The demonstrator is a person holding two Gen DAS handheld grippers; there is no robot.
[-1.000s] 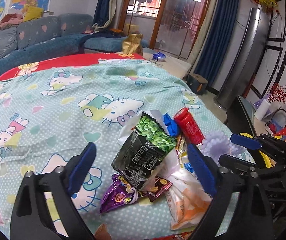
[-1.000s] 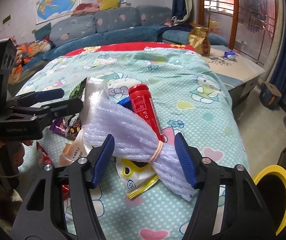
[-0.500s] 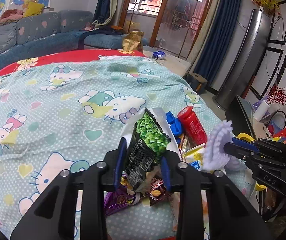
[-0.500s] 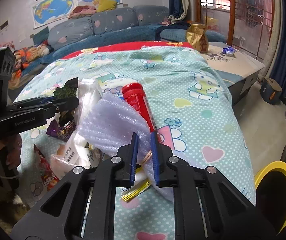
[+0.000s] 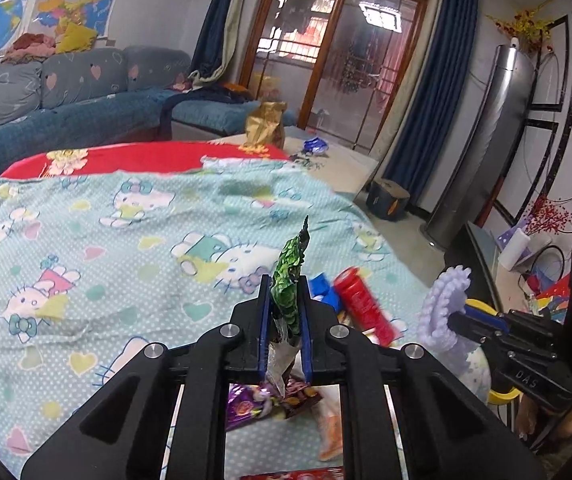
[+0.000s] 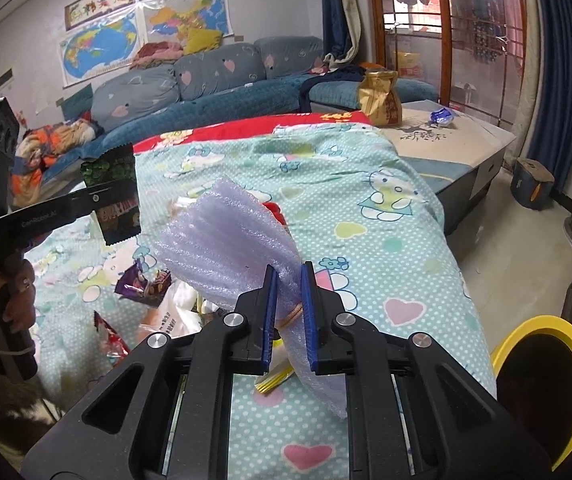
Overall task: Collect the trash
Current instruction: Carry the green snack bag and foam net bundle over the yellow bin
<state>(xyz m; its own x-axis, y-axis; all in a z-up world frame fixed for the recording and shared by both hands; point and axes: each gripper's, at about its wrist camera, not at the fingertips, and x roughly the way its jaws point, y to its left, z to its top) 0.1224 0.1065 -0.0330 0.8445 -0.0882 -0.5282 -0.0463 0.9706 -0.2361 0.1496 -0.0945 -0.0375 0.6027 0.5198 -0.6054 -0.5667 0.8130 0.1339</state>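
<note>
We read "DAS" on the right claw [image 5: 452,314] body and roughly "GenRobot.AI" on the left claw [image 6: 103,192]; the wrapper print is too blurred to read. Our left claw's jaws are closing on the green snack wrapper [image 5: 288,280], pinched upright between its pads. The right claw is clamped on the purple foam net [image 6: 225,248]. Beneath both, the remaining trash [image 5: 269,400] on the bed [image 5: 85,240] is partly hidden by the claws.

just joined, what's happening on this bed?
A person is clearing trash off the bed, one gripper per hand. The left gripper is closing on a green snack wrapper; the right gripper is shut on a purple foam net. More wrappers and a red tube lie on the sheet.
</note>
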